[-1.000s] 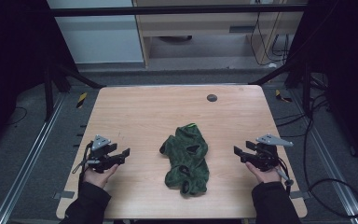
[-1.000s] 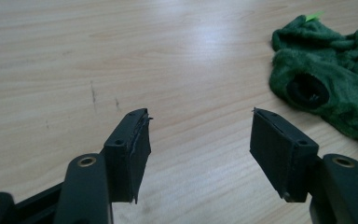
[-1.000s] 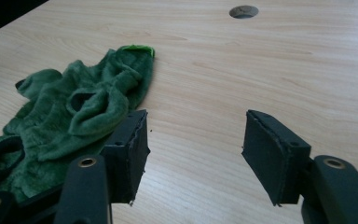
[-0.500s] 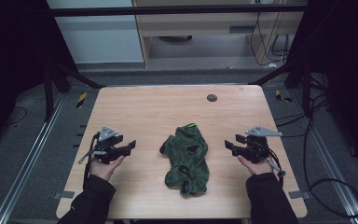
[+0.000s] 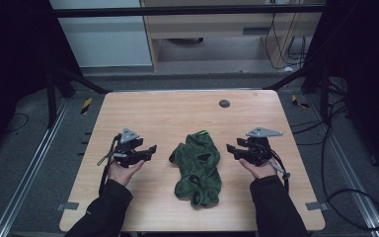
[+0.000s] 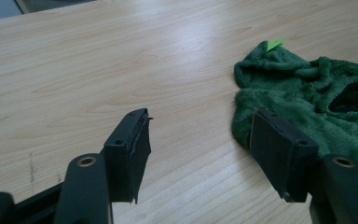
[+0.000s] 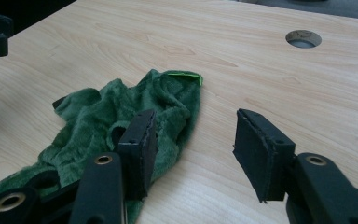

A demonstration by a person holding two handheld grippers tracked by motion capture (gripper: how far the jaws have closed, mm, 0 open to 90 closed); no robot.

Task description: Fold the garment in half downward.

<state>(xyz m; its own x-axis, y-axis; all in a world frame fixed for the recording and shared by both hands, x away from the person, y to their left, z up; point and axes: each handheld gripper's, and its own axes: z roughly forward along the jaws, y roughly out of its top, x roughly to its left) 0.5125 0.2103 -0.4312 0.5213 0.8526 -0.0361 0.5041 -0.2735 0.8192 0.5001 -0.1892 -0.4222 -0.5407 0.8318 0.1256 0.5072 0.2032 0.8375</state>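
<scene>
Both hand-held grippers have closed in from the sides on the crumpled dark green fleece garment (image 5: 197,168) lying mid-bench: the left hand-held gripper (image 5: 150,149) holds its jaws wide and empty just beside the cloth, while the right hand-held gripper (image 5: 230,149) has just been narrowing its jaws, nothing between them yet. Judging by this, a two-sided pickup off the pale wooden bench (image 5: 177,113) comes next
</scene>
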